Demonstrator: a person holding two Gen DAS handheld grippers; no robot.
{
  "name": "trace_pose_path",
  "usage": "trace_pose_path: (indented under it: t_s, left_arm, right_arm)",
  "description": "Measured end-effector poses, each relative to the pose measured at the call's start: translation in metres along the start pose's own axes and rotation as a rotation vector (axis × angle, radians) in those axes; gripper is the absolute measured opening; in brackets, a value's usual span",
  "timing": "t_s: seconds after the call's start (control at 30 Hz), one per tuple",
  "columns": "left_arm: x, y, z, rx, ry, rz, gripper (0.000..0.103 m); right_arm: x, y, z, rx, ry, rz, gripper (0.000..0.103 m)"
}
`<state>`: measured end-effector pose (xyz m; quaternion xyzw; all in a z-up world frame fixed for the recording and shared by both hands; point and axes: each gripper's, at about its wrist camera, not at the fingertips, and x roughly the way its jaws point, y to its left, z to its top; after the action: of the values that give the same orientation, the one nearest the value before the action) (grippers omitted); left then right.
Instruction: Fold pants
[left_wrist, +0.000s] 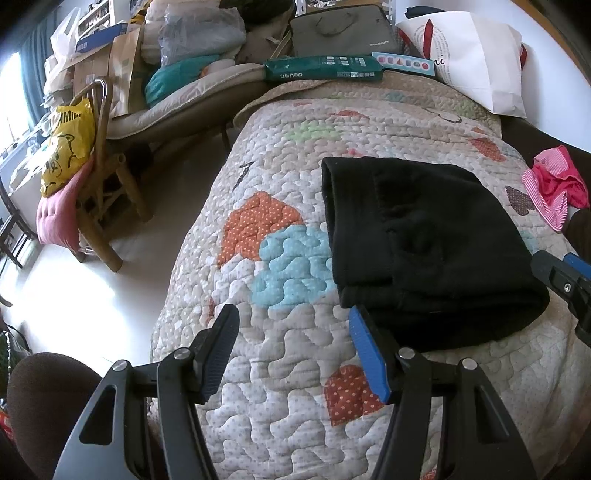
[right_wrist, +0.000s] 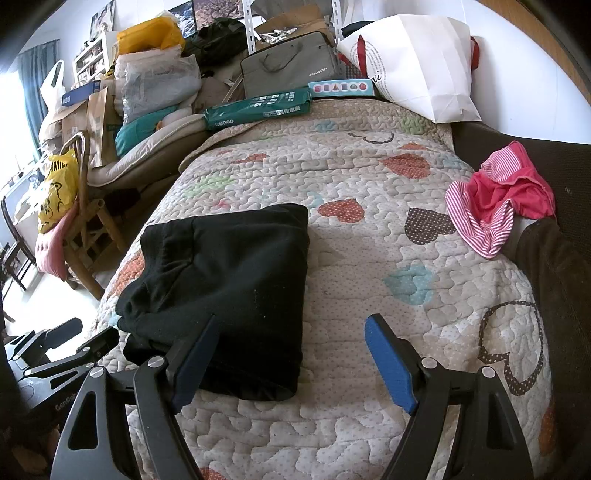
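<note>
On the quilted bed cover (right_wrist: 369, 258), the black pants (right_wrist: 229, 288) lie folded into a compact stack, left of centre in the right wrist view and right of centre in the left wrist view (left_wrist: 424, 251). Low in the left wrist view, the left hand-held gripper (left_wrist: 295, 347) stands with jaws apart over bare quilt, nothing between them, its blue pad just beside the pants' near edge. Low in the right wrist view, the right hand-held gripper (right_wrist: 291, 354) gapes wide and empty above the stack's near right corner. A pink striped garment (right_wrist: 498, 199) lies well apart at the right.
</note>
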<state>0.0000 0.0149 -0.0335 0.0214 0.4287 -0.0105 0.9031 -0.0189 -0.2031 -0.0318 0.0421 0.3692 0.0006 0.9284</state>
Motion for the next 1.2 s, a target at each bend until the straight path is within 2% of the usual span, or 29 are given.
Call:
trace_pose_path:
  t_s: [1.2]
  left_arm:
    - [0.0016,-0.0020,-0.0022,0.001,-0.002,0.001,0.062]
  right_arm:
    - [-0.0006,0.0042,0.0001,-0.024,0.002,-0.009,0.086]
